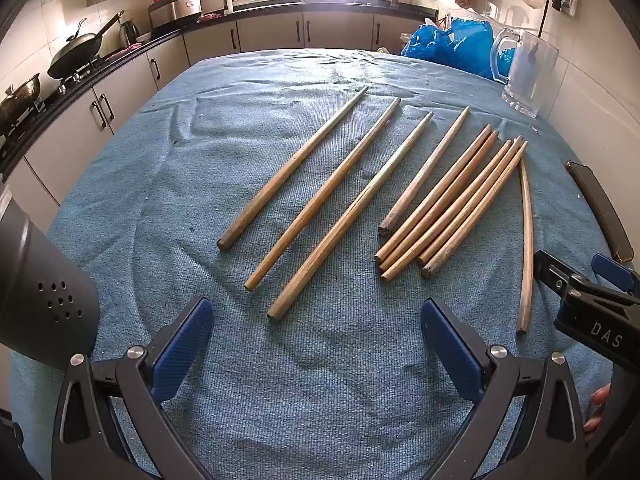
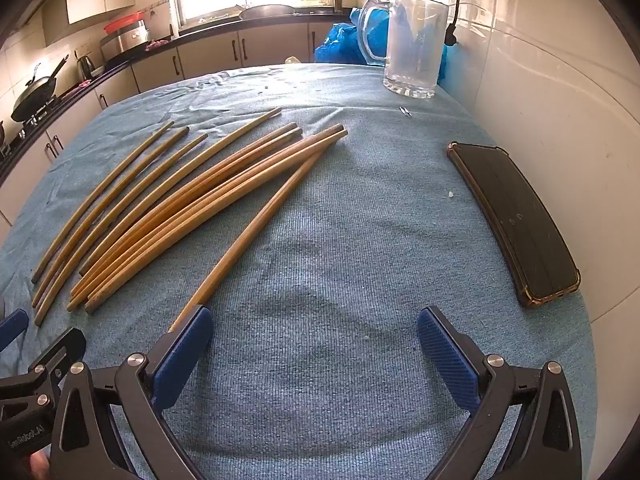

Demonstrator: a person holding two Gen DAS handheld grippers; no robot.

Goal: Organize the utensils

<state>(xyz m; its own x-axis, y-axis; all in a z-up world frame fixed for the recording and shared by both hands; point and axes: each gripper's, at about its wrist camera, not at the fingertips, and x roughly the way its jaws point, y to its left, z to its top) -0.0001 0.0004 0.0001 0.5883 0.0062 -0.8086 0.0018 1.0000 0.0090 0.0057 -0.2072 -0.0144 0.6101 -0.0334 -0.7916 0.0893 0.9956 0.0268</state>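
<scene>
Printed in white on the black body of the right gripper [image 1: 592, 280], seen from the left wrist: "DAS". On the left gripper's body at the lower left edge of the right wrist view: mirrored small lettering, too small to read surely.

Left gripper [image 1: 316, 344]: jaws spread fully wide, nothing between the blue pads [image 1: 182, 346], hanging tilted down over the blue cloth [image 1: 160, 184]. Just ahead of it: wooden chopsticks [image 1: 352, 208], ten in all, laid out on the cloth, three apart on the left, a close bunch to the right, one stray chopstick [image 1: 527, 240] lying rightmost, near the right gripper.

Right gripper [image 2: 316, 344]: likewise wide open and empty. Stray chopstick [image 2: 256, 236] ending just at its left pad [image 2: 182, 346]; contact not clear. Bunch [image 2: 192, 208] further left. Black phone [image 2: 516, 220] on the right, glass mug [image 2: 414, 46] at the far edge, both well apart from the chopsticks.
</scene>
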